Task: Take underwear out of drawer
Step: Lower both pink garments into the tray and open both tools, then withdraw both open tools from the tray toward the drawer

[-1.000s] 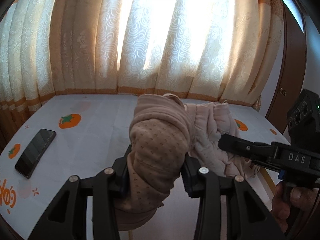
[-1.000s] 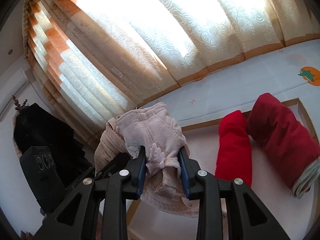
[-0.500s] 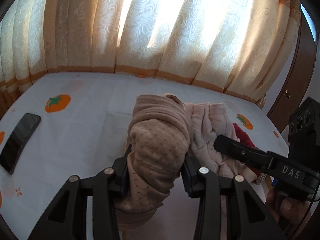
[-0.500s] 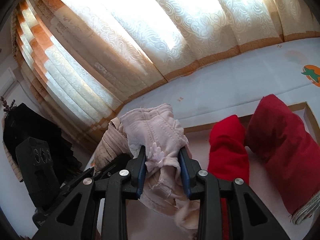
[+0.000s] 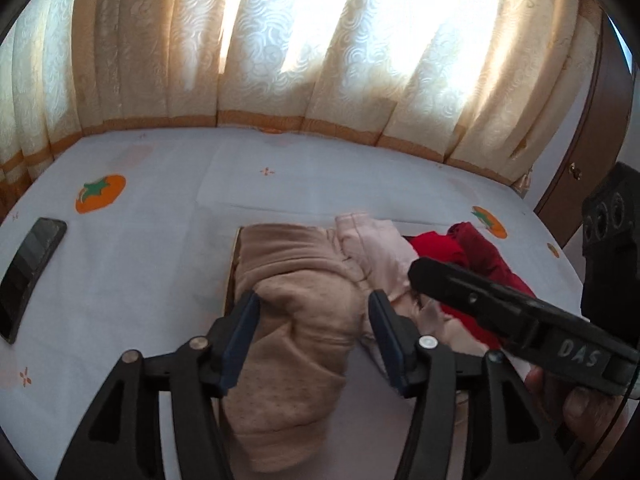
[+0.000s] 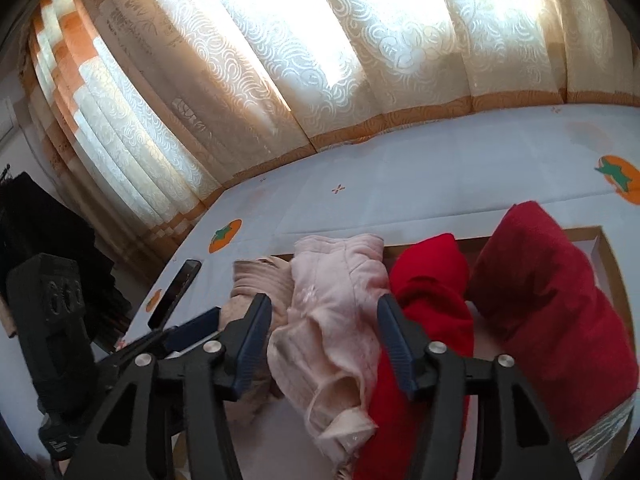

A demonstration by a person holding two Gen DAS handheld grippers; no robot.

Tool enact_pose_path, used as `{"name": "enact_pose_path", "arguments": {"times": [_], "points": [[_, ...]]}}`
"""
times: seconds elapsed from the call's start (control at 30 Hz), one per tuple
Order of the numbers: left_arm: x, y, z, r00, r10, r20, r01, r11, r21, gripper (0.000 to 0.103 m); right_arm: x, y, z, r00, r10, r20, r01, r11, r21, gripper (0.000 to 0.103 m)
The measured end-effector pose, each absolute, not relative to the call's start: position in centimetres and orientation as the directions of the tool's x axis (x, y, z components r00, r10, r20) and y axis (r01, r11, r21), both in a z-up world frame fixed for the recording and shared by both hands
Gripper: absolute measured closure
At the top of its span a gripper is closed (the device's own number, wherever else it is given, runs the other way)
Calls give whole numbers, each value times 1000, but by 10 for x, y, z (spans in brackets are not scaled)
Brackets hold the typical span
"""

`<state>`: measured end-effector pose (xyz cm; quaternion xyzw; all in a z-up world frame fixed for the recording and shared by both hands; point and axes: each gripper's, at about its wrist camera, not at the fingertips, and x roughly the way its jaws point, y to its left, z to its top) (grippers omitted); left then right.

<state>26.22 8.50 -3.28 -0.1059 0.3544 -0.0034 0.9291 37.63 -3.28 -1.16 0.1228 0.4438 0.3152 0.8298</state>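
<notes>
Left gripper (image 5: 314, 334): black frame with ribbed dark-blue fingers (image 5: 244, 330); the jaws are opening, spread about halfway, with the tan underwear (image 5: 296, 320) between them. The pads sit at its sides and no longer pinch it.
Right gripper (image 6: 322, 334): same build, blue ribbed fingers (image 6: 394, 340); jaws opening, about half spread, with the pale pink underwear (image 6: 332, 312) between them and gaps at both pads.
Tan underwear: soft knit roll, beige with a fine dotted weave and a ribbed band across its top; it lies in the left end of the drawer (image 6: 600, 240), leaning on the pink piece.
Pale pink underwear: thin, crumpled fabric with a lacy, frilled hem; it lies in the drawer between the tan roll and the bright red roll (image 6: 432, 292).
Bright red roll: plush, fleecy cloth, rounded at the top, touching the pink piece.
Dark red roll (image 6: 548, 296): thicker, matte, bulging bundle at the right end of the drawer, with a striped pale edge at its lower end.
Drawer: shallow, light wooden rim, pale lining inside.
Bed sheet (image 5: 160, 200): smooth white cloth printed with orange persimmons and small orange crosses.
Phone (image 5: 30, 268): flat, glossy black slab lying on the sheet, left of the drawer.
Curtains (image 5: 320, 52): cream, embossed swirl pattern, orange band along the hem, hanging in deep folds with light behind them.
Hand (image 5: 588, 404): partly visible under the right gripper's black handle.
</notes>
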Motion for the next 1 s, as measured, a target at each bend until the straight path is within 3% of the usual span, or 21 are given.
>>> {"name": "enact_pose_path", "arguments": {"times": [1.0], "points": [[191, 59, -25, 801, -125, -586, 30, 985, -170, 40, 294, -83, 21, 332, 684, -649, -536, 703, 467, 38]]}}
